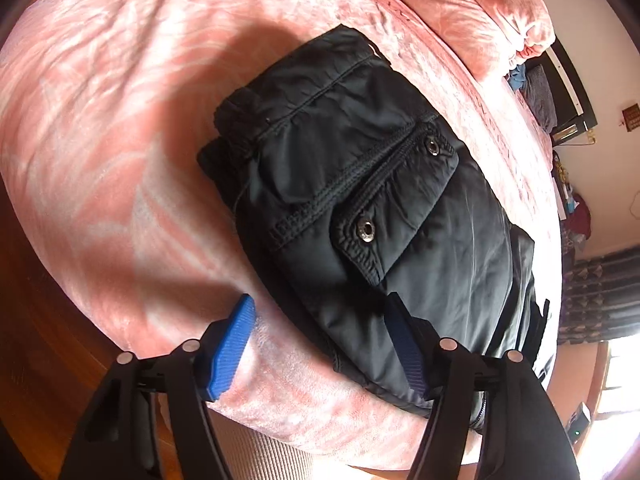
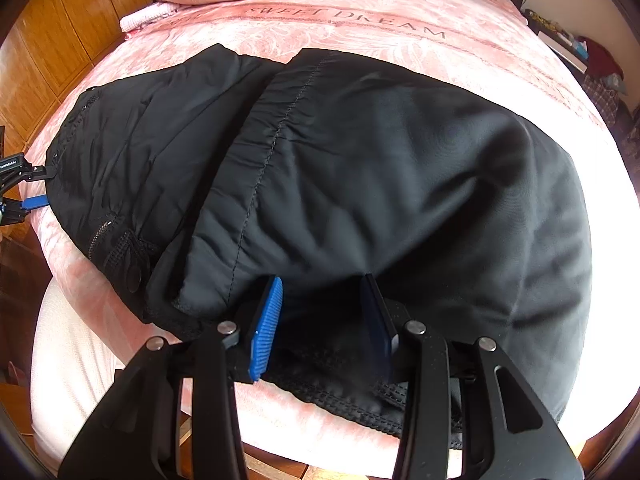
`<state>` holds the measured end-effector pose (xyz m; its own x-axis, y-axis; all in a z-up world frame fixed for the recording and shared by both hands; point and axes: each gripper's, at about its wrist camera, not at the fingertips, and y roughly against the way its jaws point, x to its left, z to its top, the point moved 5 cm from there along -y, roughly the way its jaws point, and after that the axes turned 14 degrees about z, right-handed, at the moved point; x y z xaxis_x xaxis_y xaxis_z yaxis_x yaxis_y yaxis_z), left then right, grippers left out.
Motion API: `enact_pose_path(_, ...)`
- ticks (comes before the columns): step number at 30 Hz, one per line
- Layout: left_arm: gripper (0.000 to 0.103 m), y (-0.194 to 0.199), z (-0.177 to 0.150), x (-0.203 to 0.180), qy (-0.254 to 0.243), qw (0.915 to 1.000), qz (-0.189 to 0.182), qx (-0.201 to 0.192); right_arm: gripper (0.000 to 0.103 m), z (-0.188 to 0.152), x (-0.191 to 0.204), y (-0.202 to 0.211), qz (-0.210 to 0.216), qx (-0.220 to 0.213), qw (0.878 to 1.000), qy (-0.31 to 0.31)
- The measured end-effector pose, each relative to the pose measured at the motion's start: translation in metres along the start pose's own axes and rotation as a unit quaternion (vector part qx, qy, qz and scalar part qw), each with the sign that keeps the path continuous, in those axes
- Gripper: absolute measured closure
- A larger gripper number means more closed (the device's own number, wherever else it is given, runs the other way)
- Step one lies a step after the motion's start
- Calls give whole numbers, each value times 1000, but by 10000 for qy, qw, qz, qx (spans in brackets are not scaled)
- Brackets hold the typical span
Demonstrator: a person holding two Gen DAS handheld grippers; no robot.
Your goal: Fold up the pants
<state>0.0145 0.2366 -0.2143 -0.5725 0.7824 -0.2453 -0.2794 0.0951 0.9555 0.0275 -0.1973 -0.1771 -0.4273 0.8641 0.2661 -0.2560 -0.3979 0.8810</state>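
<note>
Pants [image 2: 360, 184] lie lengthwise between the two grippers, on the bed [image 1: 100, 120]
Left gripper [image 1: 320, 344] apart, straddling their end edge; right gripper [image 2: 322, 320] apart over the fabric near their other end, grip unclear

A pink-blanketed bed [image 2: 400, 32] stands beside wooden wardrobe doors [image 2: 72, 36], with bright sunlight from a window [image 1: 616, 380].

Strong daylight floods in from the window [image 1: 616, 364] at the lower right of the left wrist view, and it blows out to pure white there. A soft, broad shadow falls across the pink blanket [image 1: 100, 128]. In the right wrist view the blanket's right edge [image 2: 608, 184] glares white too. The black pants [image 2: 400, 184] swallow detail, though creases and stitching read sharp. Fisheye bending curves the bed hard, and dark vignetting rings the corners of both views.
</note>
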Motion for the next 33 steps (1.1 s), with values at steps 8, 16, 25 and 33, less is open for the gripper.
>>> enact_pose_path(8, 49, -19, 4, 0, 494, 9955, -748, 303, 61, 0, 2, -3, -13, -56, 10000, 1)
enact_pose_path(16, 87, -19, 2, -3, 990, 9885, -1140, 89, 61, -1, 0, -2, 20, -87, 10000, 12)
enact_pose_path(25, 93, 39, -6, -48, 213, 9912, -758, -1064, 61, -2, -1, -1, 75, -139, 9999, -4)
enact_pose_path(33, 92, 85, -26, -112, -866, 9784, -695, -1746, 61, -5, -2, 3, 138, -210, 9997, -45)
